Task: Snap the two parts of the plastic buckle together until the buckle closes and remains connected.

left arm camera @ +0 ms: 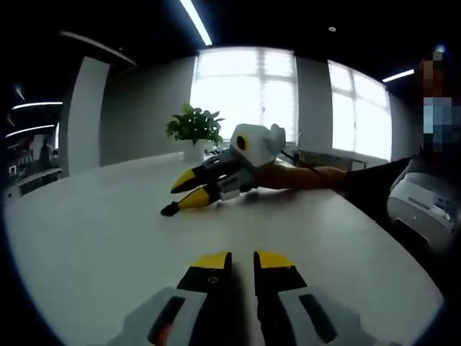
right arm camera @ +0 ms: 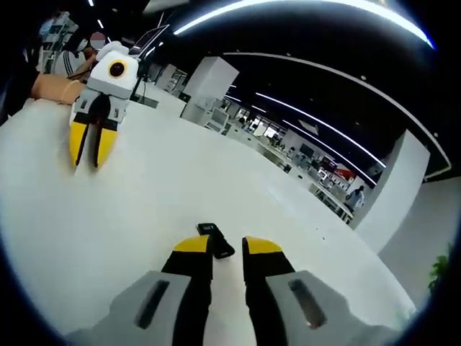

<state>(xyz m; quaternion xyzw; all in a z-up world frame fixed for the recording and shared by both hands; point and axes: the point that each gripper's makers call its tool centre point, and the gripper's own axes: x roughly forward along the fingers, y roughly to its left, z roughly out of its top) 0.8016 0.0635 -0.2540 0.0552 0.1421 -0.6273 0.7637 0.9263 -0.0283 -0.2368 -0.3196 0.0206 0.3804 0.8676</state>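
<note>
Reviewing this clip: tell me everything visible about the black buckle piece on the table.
The black buckle piece is small, dark and plastic-looking, lying flat on the white table. In the right gripper view it sits just ahead of the right gripper, partly between the yellow tips; whether they touch it is unclear. In the left gripper view it shows as a dark bit at that gripper's tips. Its details are too small to tell.

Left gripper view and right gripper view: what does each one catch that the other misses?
Left gripper view: a potted plant, bright windows and the person's arm behind the right gripper.

Right gripper view: a long office hall with ceiling light strips and a white column.

Both: the white table, the left gripper, the right gripper, and a small black buckle part at the right gripper's fingers.
</note>
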